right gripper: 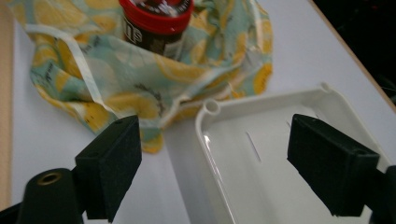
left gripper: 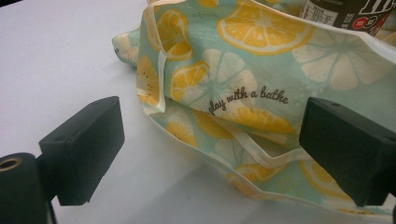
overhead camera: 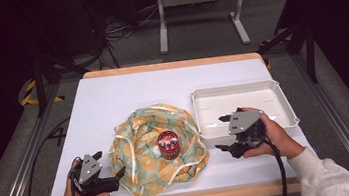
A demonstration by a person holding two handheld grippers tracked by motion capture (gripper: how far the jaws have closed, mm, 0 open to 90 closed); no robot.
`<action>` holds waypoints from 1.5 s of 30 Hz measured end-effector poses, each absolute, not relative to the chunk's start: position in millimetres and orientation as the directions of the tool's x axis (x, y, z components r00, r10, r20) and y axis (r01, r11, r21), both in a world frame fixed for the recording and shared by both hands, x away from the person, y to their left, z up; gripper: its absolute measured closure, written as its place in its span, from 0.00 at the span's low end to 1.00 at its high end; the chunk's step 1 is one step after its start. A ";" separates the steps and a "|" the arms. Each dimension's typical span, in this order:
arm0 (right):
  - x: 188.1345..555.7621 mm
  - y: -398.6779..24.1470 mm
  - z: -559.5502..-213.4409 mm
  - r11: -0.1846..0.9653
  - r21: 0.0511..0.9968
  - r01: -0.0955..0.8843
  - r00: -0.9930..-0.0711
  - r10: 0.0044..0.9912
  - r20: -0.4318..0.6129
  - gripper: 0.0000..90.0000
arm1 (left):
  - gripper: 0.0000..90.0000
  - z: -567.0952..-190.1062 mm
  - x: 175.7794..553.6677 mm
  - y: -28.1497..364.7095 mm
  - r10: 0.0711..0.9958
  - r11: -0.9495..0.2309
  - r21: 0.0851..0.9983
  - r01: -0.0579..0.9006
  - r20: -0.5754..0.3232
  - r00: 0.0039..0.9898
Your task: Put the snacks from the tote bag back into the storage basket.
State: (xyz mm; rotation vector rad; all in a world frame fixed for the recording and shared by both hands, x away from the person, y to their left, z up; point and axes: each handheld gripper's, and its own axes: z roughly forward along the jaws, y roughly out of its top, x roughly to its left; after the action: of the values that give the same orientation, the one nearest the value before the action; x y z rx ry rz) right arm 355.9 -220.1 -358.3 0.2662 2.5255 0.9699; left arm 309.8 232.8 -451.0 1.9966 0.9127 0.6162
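Both grippers show parted jaws with nothing between them. We see the left gripper (overhead camera: 107, 171) low at the near left, level, aimed at the edge of the lemon-print cloth (overhead camera: 141, 147), its right jaw overlapping the hem in its own view. Our right gripper (overhead camera: 224, 133) hangs over the near left corner of the white tray (overhead camera: 284, 102), turned toward the cloth. On the cloth stands the red-lidded jar (overhead camera: 168, 144), cropped in both gripper views; its label is unreadable. Folds hide the jar's base
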 end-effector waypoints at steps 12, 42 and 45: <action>374.3 -152.1 -341.1 0.815 0.578 -0.033 -0.930 0.187 -0.315 0.19 | 0.08 -451.1 308.5 234.1 0.782 -0.386 0.843 0.373 0.086 0.617; 399.7 -63.9 -366.5 0.896 0.440 -0.061 -0.978 0.034 -0.205 0.15 | 0.08 -452.2 306.5 235.2 0.777 -0.386 0.840 0.381 0.073 0.625; 402.1 -58.2 -369.8 0.912 0.408 -0.048 -0.978 0.040 -0.204 0.15 | 0.08 -452.0 306.4 235.1 0.778 -0.386 0.840 0.381 0.074 0.624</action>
State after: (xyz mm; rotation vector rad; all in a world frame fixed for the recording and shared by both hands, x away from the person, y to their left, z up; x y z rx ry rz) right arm 402.1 -58.2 -369.8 -0.0059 2.8662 0.6195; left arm 306.4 235.1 -452.0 2.0015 0.9113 0.5945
